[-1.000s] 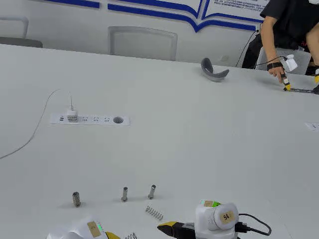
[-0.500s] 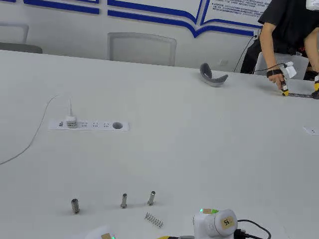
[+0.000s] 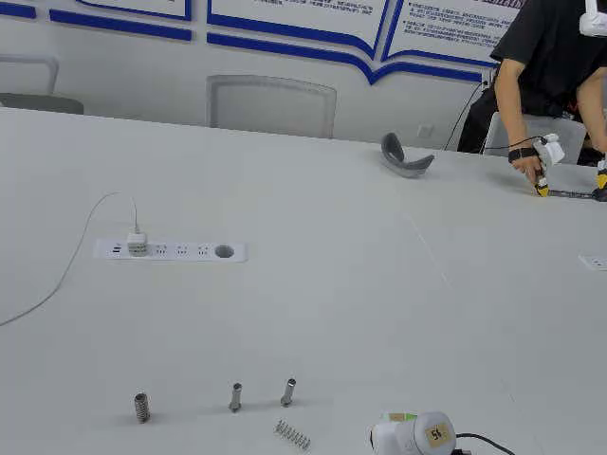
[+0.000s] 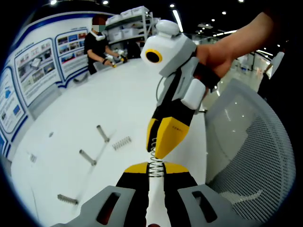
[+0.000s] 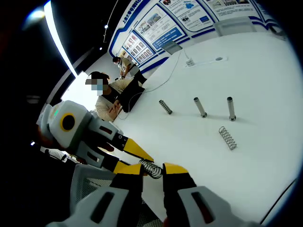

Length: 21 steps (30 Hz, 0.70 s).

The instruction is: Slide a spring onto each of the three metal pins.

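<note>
Head view: high, facing forward-down across table [image 3: 332, 284], pins [image 3: 235, 396] near lower edge. Gripper views: low, close, facing each other over held spring [image 4: 155, 168]. Shared by all three: pins, loose spring [image 3: 293, 435].

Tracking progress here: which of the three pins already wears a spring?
In the head view, the leftmost pin, coiled top to bottom; the middle pin and right pin are bare metal.

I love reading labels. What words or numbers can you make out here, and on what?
"5t" or similar, blurred: round sticker on the tongs' white housing.
Wall posters: print too small to read, in the gripper views too.
</note>
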{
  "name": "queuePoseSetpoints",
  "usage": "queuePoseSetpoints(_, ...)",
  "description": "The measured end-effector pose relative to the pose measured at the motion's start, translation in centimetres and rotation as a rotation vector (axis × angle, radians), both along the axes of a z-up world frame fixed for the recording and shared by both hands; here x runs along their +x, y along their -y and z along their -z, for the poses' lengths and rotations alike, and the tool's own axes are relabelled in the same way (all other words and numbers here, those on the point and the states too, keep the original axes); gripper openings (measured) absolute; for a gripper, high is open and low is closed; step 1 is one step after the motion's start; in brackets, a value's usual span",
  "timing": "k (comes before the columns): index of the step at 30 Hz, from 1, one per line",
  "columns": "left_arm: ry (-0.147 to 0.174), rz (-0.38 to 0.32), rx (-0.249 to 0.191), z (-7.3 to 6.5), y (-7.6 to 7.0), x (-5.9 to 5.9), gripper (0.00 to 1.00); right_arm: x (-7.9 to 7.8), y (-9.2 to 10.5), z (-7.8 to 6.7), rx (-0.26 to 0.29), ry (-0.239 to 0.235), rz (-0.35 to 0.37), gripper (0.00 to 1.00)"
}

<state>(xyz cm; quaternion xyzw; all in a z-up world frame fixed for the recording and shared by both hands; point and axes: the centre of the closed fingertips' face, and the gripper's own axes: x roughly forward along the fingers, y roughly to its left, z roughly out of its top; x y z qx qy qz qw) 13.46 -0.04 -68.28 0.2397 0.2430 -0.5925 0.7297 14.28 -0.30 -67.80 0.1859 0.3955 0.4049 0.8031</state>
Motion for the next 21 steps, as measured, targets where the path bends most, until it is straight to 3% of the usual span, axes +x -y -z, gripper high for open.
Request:
queuePoseSetpoints(11,0.015,0.015,0.013,0.2,-0.1,0.1,0.09,0.0,-0.3,-0.6,0.009,-0.006,-0.021,0.14)
queuePoseSetpoints(21,0.021,0.019,0.007,0.0,0.4,0.7,0.09,0.3,-0.4,-1.6,-0.037,0.034,-0.055,0.13)
